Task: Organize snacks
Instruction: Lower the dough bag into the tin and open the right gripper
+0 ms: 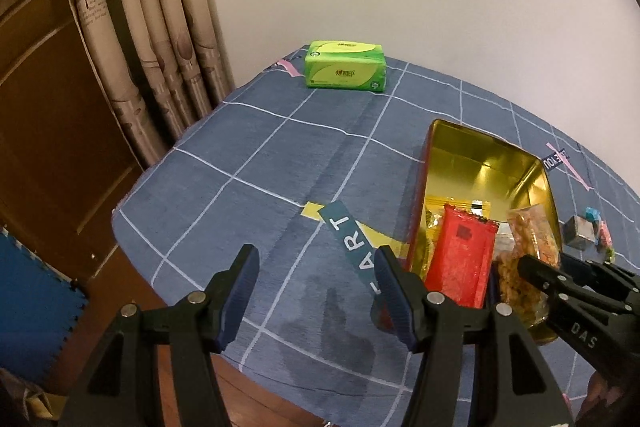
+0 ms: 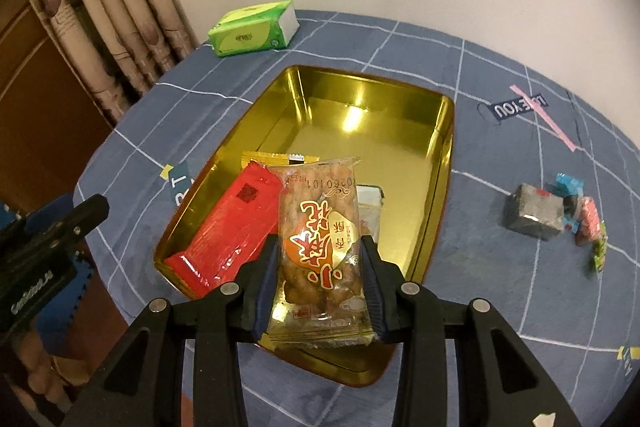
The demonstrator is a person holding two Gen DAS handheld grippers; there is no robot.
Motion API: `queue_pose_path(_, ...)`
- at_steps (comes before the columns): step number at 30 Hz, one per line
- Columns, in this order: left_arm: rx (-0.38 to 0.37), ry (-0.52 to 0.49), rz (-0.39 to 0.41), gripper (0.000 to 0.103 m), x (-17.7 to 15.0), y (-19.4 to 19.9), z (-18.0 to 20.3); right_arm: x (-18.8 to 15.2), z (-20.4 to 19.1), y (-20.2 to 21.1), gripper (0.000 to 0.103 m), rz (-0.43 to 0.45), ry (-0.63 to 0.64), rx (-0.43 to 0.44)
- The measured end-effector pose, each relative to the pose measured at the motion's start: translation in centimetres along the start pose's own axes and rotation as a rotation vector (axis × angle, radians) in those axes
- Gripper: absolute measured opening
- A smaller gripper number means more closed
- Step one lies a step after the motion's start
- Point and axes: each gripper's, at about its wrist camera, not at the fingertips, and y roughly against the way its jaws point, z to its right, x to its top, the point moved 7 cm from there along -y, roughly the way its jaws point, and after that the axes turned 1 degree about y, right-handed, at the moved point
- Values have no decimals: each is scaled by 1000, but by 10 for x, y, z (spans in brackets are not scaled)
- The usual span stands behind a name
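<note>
Gripping a clear packet of fried snacks [image 2: 320, 251] between the pads of my right gripper [image 2: 320, 283], I hold it over the near end of the gold tin [image 2: 436, 163], with its printed label facing up at me. Inside the tin, just to the left of the packet, a red wrapper [image 2: 228, 227] lies slanted against the near wall, a yellow wrapper [image 2: 280, 159] peeks out behind it, and a pale packet [image 2: 370, 199] shows just to the right. The far half of the tin is bare shiny metal. My left gripper [image 1: 316, 295] hangs over the blue checked tablecloth [image 1: 240, 155] to the left of the tin, its jaws parted with nothing between them. From that side I see the red wrapper and the snack packet standing up at the tin's near end. A green tissue pack [image 2: 252, 29] sits at the far edge of the table by the curtain [image 2: 100, 7]. Well off to the right of the tin, a grey block [image 2: 534, 213] lies on the cloth with a few small wrapped sweets [image 2: 588, 219] just beside it.
</note>
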Motion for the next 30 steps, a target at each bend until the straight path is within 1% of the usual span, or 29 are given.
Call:
queue_pose_path(11,0,-10,-5,61,-2,-2,2,-4,-10,-13,37,-20,30,-8)
queue_pose_path(19,-3,-23,-4,61,-2,-1,5,-4,-11,-10,39,-15,26,24)
queue_pose_path(21,-4,-27,-3,61,-2,-2,6,-4,-10,-8,40,-11,24,24)
queue_pose_path(23,-5,-32,-3,61,-2,-2,7,-4,-8,-4,45,-5,22,29)
queue_pose_path(30,-3,-44,3,61,-2,-1,9,-1,7,14,48,32,-1,27)
